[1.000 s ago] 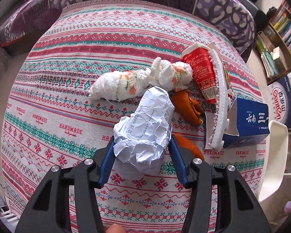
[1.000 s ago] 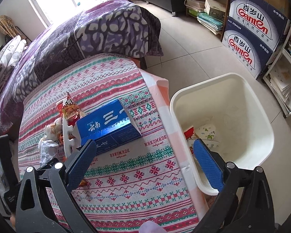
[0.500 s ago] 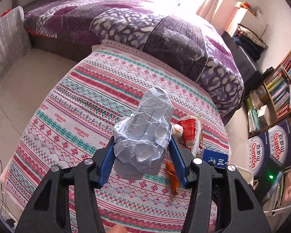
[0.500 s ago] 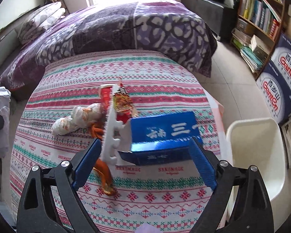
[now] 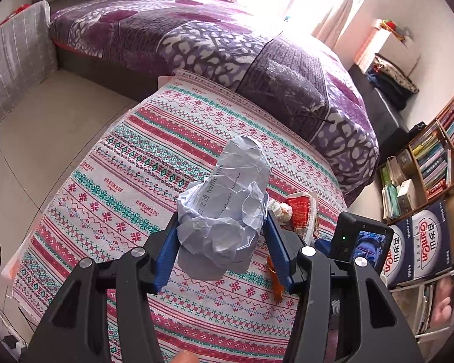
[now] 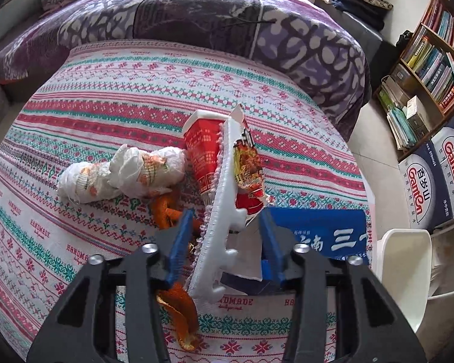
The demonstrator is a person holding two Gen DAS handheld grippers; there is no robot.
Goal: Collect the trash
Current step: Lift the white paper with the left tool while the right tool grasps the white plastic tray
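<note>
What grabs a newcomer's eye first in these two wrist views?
The big crumpled ball of white paper, clamped between the left gripper's blue fingers above the striped patterned tablecloth. Then the right view's litter pile: a white foam strip between the right gripper's open fingers, with a red snack packet and blue carton beside it.

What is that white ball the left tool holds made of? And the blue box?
The ball looks like crumpled paper: matte, sharp creases, printed lines of text. The blue box seems to be thin cardboard, slightly glossy, with flat printed faces and a folded flap.
</note>
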